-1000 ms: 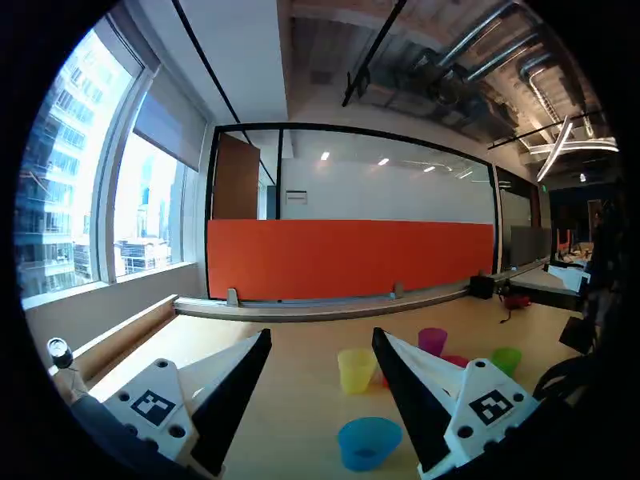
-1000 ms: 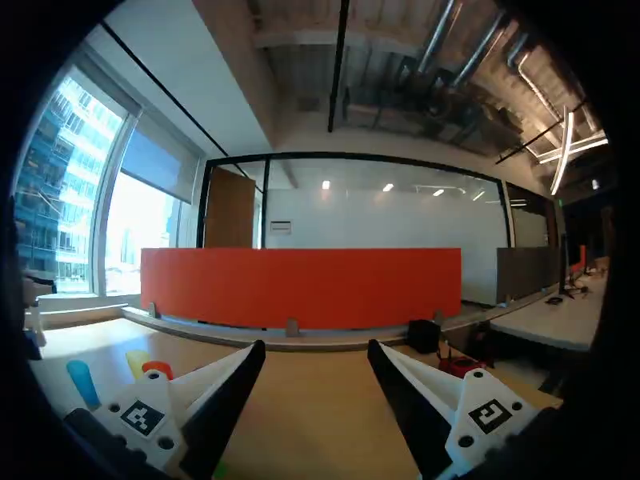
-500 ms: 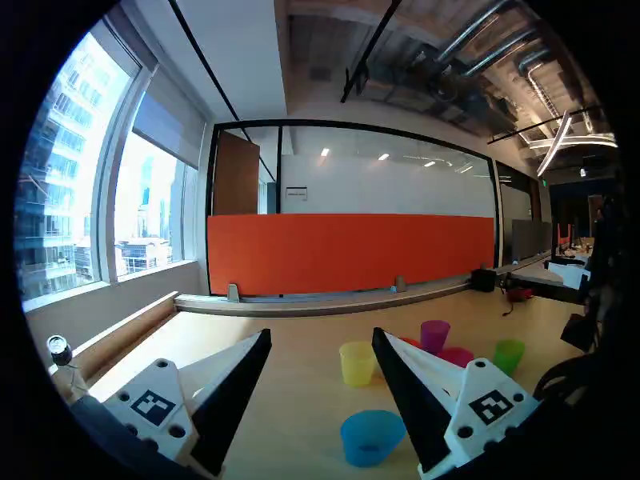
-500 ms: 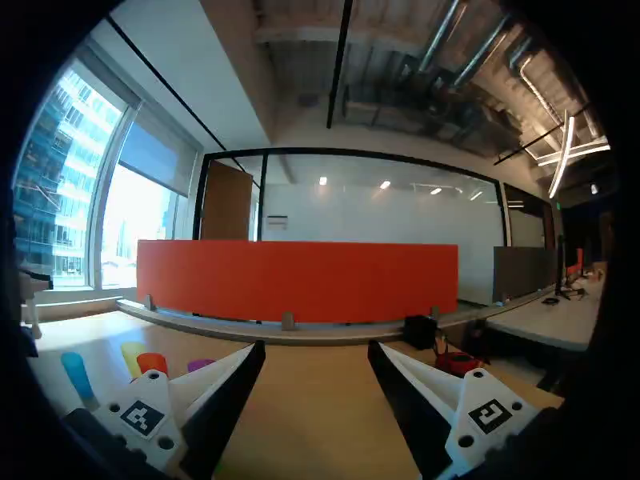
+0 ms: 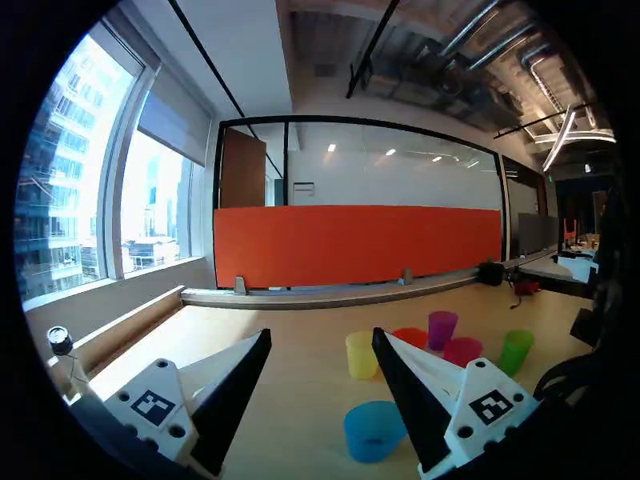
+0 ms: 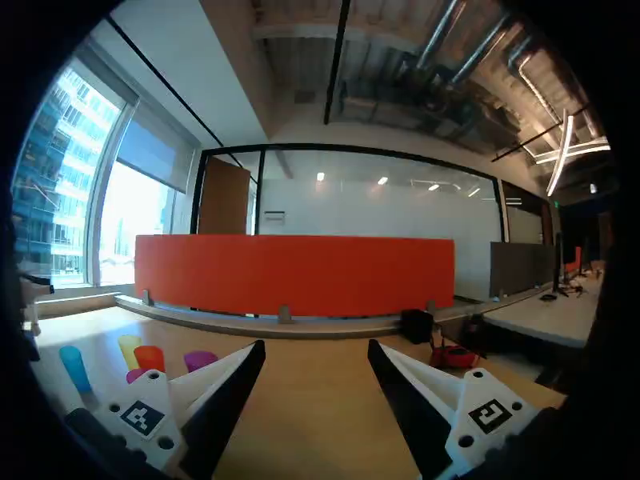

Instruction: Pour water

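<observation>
Several coloured plastic cups stand on a light wooden table [image 5: 304,384]. In the left gripper view I see a blue cup [image 5: 372,430], a yellow cup [image 5: 361,354], an orange cup [image 5: 410,337], a purple cup [image 5: 442,329], a pink cup [image 5: 462,350] and a green cup [image 5: 516,351]. My left gripper [image 5: 318,352] is open above the table, just left of the yellow cup. My right gripper [image 6: 314,360] is open over bare table [image 6: 320,400]; the blue cup [image 6: 74,368], yellow cup [image 6: 129,350], orange cup [image 6: 149,358] and purple cup [image 6: 199,361] stand far left.
An orange partition [image 5: 356,244] runs along the table's far edge. Tall windows [image 5: 72,200] line the left side. A small bottle top [image 5: 58,341] shows at the left edge. A black box [image 6: 416,326] and red object [image 6: 454,357] sit at the back right.
Both views have tilted down a little: the cups sit higher in each picture, and more cups are visible at the right gripper's left side. Both grippers stay open.
</observation>
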Demonstrator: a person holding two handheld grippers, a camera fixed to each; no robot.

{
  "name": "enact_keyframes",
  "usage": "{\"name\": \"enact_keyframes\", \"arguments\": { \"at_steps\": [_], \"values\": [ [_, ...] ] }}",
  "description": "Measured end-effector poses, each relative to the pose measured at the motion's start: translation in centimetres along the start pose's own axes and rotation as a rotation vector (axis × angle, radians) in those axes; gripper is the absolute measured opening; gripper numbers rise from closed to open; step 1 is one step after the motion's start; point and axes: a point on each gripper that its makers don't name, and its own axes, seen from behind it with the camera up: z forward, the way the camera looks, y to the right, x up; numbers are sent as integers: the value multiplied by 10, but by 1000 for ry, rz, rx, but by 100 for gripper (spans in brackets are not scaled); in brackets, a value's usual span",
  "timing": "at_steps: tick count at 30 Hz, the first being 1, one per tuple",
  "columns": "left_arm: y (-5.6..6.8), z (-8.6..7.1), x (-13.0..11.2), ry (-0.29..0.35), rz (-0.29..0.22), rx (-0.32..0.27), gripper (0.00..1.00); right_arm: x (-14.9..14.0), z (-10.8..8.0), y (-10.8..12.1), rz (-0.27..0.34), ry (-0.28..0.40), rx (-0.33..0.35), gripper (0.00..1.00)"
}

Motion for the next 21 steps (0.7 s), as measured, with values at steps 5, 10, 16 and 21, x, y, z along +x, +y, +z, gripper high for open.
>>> {"name": "enact_keyframes", "arguments": {
  "at_steps": [5,10,16,21],
  "values": [
    [-7,1,-3,10,11,37,93,-1,-2,-3,11,-1,11,99],
    [-13,-2,-5,27,20,72,93,1,-2,-5,39,-6,22,99],
    [-13,-1,-11,42,9,85,93,5,-2,-5,77,4,17,99],
    [-13,2,-17,52,19,92,94,4,-4,-6,91,2,14,99]
  ]
}}
